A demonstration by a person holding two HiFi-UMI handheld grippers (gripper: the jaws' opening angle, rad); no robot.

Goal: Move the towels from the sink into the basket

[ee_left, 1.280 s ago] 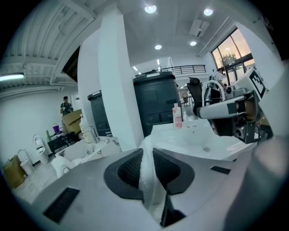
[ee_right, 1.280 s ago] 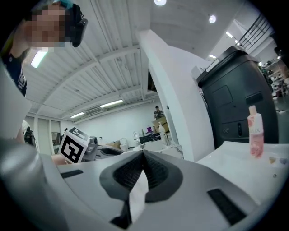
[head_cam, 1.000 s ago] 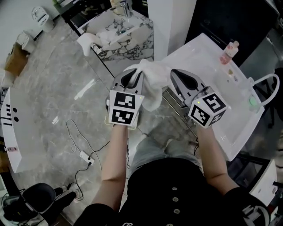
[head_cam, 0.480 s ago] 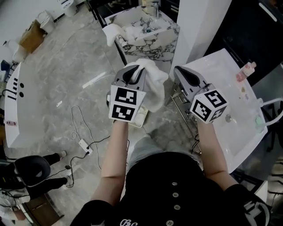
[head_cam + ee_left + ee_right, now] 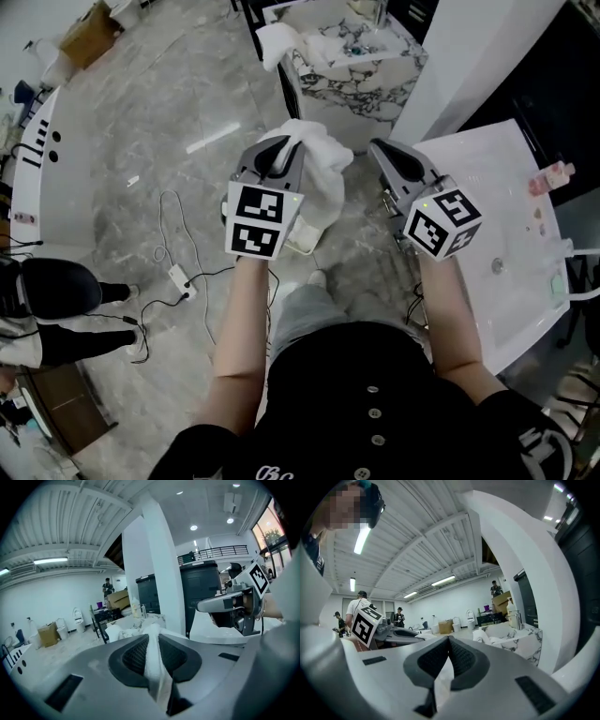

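I kept the left gripper clamped on the towel and the right gripper closed, empty. The marble sink drifted to upper right.

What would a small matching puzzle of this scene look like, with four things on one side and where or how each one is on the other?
Things:
1. white towel
2. right gripper
3. marble sink
4. power strip

Places or states:
A. lying on the floor with its cable
B. pinched in the left gripper
C. jaws together, nothing in them
D. has a draped towel over its edge

Pairs: 1-B, 2-C, 3-D, 4-A
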